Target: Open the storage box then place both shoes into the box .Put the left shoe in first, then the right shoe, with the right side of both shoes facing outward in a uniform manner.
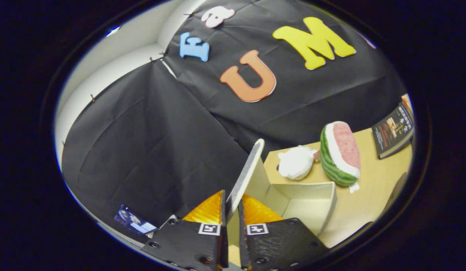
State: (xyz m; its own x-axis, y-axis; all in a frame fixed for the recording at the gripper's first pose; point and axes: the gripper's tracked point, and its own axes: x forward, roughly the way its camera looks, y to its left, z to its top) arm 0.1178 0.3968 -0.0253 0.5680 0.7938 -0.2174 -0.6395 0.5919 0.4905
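Between the fingers of the gripper (233, 222), the lid (248, 171) of the storage box (312, 201) stands raised on edge, running up toward one o'clock. Both fingers press on its lower part, so the jaws are narrow and clamped on the lid. The box itself sits just ahead at about two o'clock, its cavity open and bare, as far as this skewed view lets me judge.

To finish opening well, I would swing the lid back in a smooth arc about its hinge, away from the cavity, and release only once it rests without springing forward.

Beyond the box at one o'clock lie a white plush toy (296, 162) and a watermelon slice toy (340, 153), both near its far wall; a book (393, 131) lies further off at two o'clock. The table (372, 188) has open room to the right of the box.
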